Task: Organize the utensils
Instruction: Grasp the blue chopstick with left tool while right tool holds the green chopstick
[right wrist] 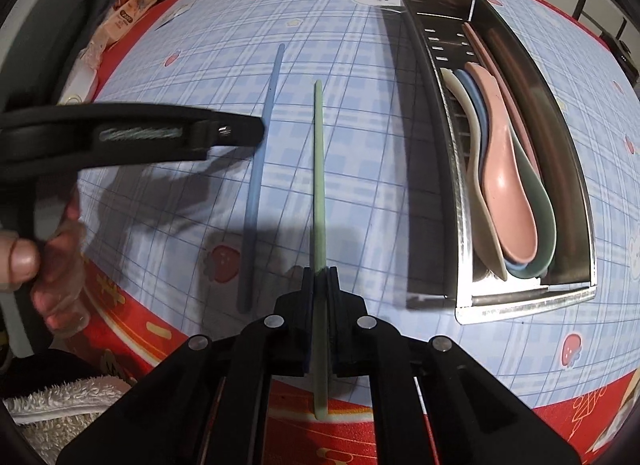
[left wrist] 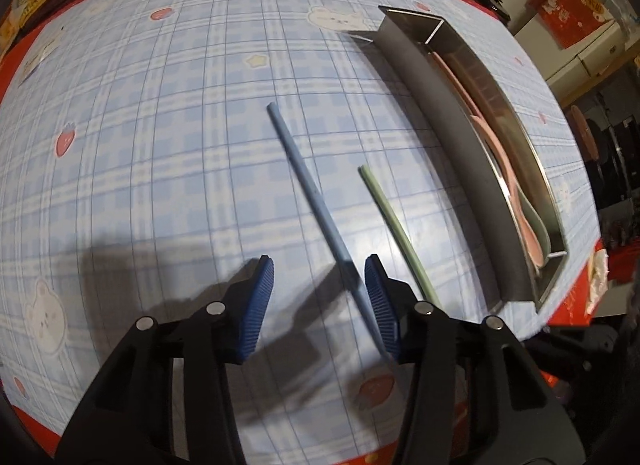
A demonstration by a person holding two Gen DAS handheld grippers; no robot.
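**Inspector:** Currently, the blue chopstick [right wrist: 256,169] lies flat on the table [left wrist: 160,145], its near end at the front edge. The left gripper [left wrist: 320,297] straddles it half-wide, one pad beside the stick, nothing pinched.

**Assistant:** The risk?

**Inspector:** In my judgement, closing off-centre could roll or flick it over the front edge.

**Assistant:** And further right?

**Inspector:** The right gripper [right wrist: 320,285] is clamped on the green chopstick [right wrist: 319,169], gripped near its end, the long part running ahead. Such a hold may let it pivot and droop.

**Assistant:** The tray?

**Inspector:** The steel tray [right wrist: 460,201] sits by the right edge, spoons [right wrist: 500,169] inside. A swinging tip could catch its near wall.
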